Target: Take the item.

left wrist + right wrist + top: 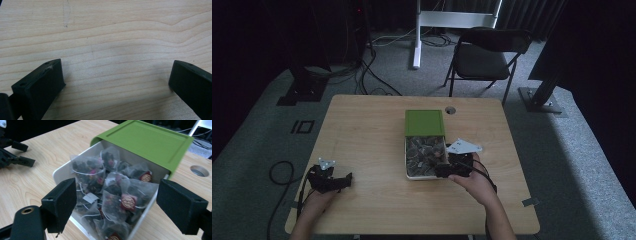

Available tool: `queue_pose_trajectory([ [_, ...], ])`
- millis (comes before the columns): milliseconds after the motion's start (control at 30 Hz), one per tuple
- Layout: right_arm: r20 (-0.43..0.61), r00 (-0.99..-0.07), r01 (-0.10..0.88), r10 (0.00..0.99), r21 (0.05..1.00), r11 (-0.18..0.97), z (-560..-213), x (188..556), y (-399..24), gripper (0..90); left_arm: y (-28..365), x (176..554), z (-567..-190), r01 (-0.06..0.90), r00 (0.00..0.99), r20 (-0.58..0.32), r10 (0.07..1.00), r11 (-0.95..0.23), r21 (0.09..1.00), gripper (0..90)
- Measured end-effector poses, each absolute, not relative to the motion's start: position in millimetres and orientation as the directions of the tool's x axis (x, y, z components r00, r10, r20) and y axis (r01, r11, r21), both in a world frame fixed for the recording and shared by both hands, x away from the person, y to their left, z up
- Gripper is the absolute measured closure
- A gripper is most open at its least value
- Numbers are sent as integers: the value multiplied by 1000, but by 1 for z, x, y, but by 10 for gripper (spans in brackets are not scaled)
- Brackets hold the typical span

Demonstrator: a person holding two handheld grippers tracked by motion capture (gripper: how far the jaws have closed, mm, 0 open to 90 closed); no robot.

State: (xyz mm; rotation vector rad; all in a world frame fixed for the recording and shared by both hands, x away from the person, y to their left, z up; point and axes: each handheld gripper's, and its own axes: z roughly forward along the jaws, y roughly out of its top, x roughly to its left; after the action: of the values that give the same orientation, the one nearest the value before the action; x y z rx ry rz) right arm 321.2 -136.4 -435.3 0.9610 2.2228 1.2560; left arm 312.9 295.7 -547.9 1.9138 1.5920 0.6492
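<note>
On the wooden counter (377, 125) sits a white box (62, 173) with its green lid (424, 122) slid back, leaving the near half uncovered. Clear tea bags (117, 195) of dark leaves, some with red round tags, fill it. At the box's right near corner the right tool (443, 170) hovers over the bags, its jaws spread wide and holding nothing. Well apart, near the counter's left front edge, the left tool (347, 179) rests low over bare wood, jaws likewise spread and empty.

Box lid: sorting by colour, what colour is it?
Green lid; clearest in the right gripper view.
</note>
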Motion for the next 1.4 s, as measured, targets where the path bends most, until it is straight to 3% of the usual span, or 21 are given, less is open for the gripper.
queue_pose_trajectory([
  [533,-12,-723,355,691,851,386,-445,330,-105,239,296,313,-548,712,177,12,984,-137,689,3],
  [1133,-23,-763,339,646,837,430,-454,340,-77,492,296,313,-548,712,181,13,983,-140,688,3],
  [1400,-36,-757,354,652,817,456,-463,346,-67,509,296,313,-548,711,181,13,983,-140,689,3],
])
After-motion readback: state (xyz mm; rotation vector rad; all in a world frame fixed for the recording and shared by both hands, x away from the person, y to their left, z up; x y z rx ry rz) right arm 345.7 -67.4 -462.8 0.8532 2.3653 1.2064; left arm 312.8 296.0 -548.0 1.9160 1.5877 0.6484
